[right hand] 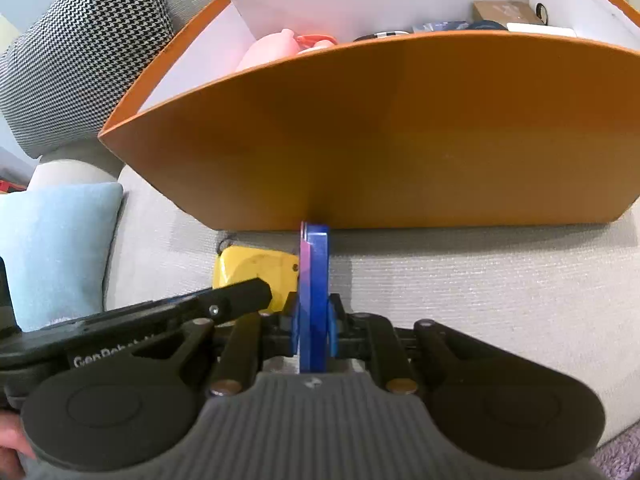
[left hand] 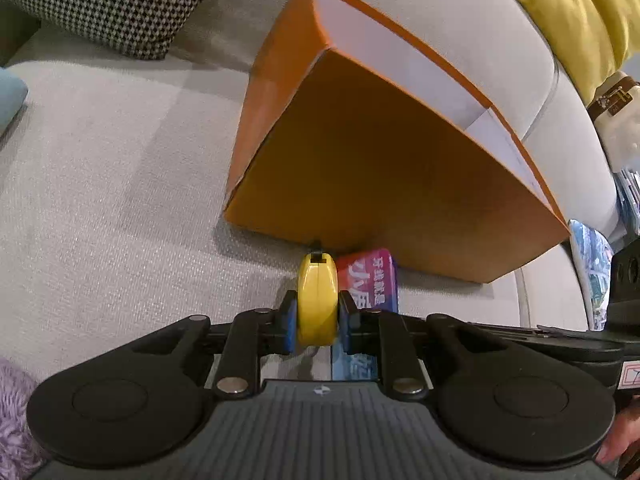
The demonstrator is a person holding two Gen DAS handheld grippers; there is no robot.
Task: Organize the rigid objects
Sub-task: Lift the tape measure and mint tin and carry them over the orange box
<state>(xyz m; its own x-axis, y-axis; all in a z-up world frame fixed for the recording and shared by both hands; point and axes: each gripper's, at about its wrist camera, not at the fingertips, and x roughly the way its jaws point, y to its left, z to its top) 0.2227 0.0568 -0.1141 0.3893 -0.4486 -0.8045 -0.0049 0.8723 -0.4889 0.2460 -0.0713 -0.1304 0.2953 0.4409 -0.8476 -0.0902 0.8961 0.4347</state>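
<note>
An orange box [left hand: 372, 168] with a white inside stands on the sofa; it also shows in the right wrist view [right hand: 400, 132], holding a pink item [right hand: 272, 50] and several small things. My left gripper [left hand: 318, 318] is shut on a yellow tape measure [left hand: 317, 300], close in front of the box wall. My right gripper [right hand: 314, 322] is shut on a flat blue and pink box [right hand: 315, 280], held edge-on near the box wall. That flat box [left hand: 370, 280] shows beside the tape measure in the left wrist view, and the tape measure [right hand: 254, 270] shows left of it in the right wrist view.
The grey sofa seat [left hand: 120, 184] lies all around. A houndstooth cushion [left hand: 108, 0] sits at the back left, a yellow cushion [left hand: 572, 12] at the back right, a light blue cushion [right hand: 52, 248] to the left. Printed packets [left hand: 592, 268] lie at the right.
</note>
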